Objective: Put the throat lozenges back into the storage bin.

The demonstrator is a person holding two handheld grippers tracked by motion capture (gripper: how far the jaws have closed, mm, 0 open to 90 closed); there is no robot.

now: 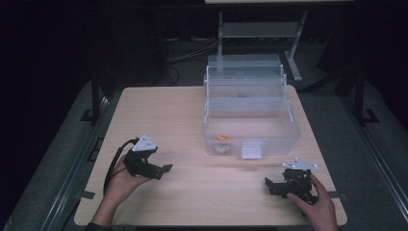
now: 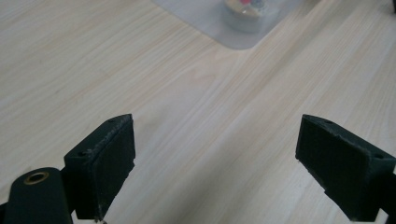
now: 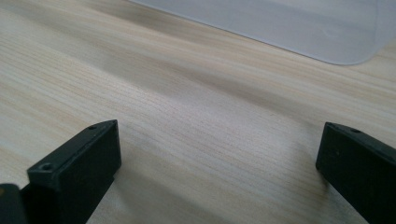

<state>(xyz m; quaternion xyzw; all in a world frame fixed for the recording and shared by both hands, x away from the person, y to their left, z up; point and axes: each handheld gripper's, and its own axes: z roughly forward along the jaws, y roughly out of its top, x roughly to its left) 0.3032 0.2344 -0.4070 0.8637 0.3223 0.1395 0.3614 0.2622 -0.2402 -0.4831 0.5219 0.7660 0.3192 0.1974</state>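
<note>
A clear plastic box (image 1: 250, 115) with stepped fold-out trays stands open at the back right of the wooden table (image 1: 163, 115). Small objects, one orange (image 1: 222, 137), lie in its front left corner; that corner (image 2: 243, 18) also appears in the left gripper view. My left gripper (image 1: 166, 169) rests at the front left, held in a hand, open, with bare wood between its jaws (image 2: 215, 154). My right gripper (image 1: 267, 185) sits at the front right, also open over bare wood (image 3: 219, 158), with the box's wall (image 3: 299, 23) ahead of it.
A white latch (image 1: 251, 150) hangs on the box's front wall. Beyond the table stand a metal frame (image 1: 260, 33) and cables on a dark floor. The table's front edge lies just behind both hands.
</note>
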